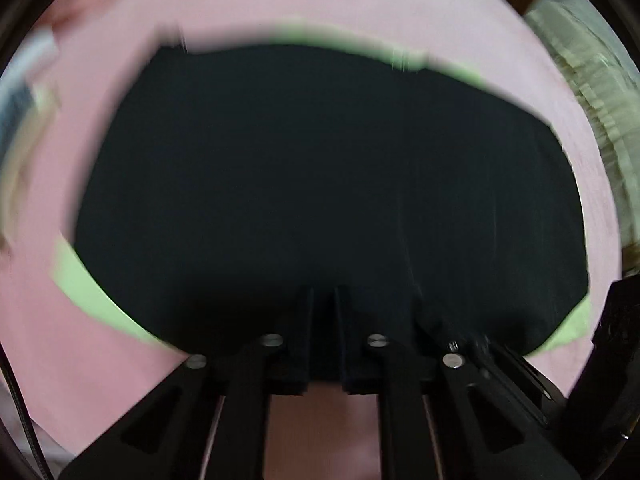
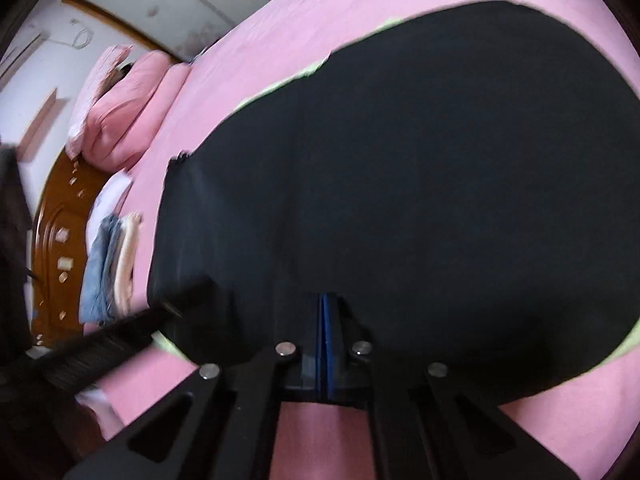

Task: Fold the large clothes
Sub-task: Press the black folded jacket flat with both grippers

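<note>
A large black garment [image 1: 312,184] lies spread on the pink bed [image 1: 400,8], over a green layer; left tongs [image 1: 322,296] nearly closed, right tongs [image 2: 329,300] closed, both at its near edge, grip unclear; soft, limp cloth, best pinched at hem corners.

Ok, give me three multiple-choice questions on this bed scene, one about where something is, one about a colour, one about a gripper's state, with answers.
1. Where does the black garment lie?
A. on the pink sheet
B. on the wooden headboard
C. on the pink pillows

2. What colour shows at the garment's edges?
A. red
B. light green
C. blue

3. How do the right gripper jaws stand?
A. wide open
B. half open
C. shut

Answers: 1 A, pink sheet surrounds it in both views. 2 B, the light green layer peeks out along its border. 3 C, the fingers meet with no gap.
</note>
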A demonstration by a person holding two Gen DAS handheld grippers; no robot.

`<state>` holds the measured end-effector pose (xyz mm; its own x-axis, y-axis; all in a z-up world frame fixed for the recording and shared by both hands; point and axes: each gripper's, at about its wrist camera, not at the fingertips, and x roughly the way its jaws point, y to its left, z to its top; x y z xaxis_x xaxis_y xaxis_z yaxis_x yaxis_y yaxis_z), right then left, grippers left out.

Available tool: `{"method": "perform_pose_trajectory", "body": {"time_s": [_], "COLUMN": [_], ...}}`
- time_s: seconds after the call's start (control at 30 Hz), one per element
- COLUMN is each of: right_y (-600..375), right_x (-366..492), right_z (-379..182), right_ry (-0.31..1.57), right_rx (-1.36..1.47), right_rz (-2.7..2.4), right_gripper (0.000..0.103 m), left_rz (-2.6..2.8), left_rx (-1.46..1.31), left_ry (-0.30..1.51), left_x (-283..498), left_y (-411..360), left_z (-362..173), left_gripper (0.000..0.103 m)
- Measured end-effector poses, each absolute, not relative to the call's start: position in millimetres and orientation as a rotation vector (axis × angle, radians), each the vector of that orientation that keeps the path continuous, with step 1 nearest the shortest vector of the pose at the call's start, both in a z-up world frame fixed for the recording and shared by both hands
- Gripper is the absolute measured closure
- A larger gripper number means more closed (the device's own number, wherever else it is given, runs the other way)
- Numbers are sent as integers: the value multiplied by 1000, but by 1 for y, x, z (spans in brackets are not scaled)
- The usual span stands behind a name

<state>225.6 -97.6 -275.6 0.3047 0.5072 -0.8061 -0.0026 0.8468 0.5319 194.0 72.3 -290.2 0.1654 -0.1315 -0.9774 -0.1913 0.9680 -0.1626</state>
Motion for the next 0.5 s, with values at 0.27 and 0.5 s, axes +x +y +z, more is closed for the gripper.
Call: {"method": "perform_pose_trajectory", "body": {"time_s": [0.27, 0.5], "right_y": [-183, -281], "right_x": [217, 205], "right_z": [-275, -252], "right_ry": [1265, 1194], "right_rx": [198, 174], "right_rz": [152, -299], "right_gripper": [103, 103], "left_rz": [372, 649], "left_rx": [-117, -206], "left_ry": [1353, 1324], "left_x": [182, 159], "left_y": [140, 249], "left_z": [-297, -297], "left_gripper": [97, 96]}}
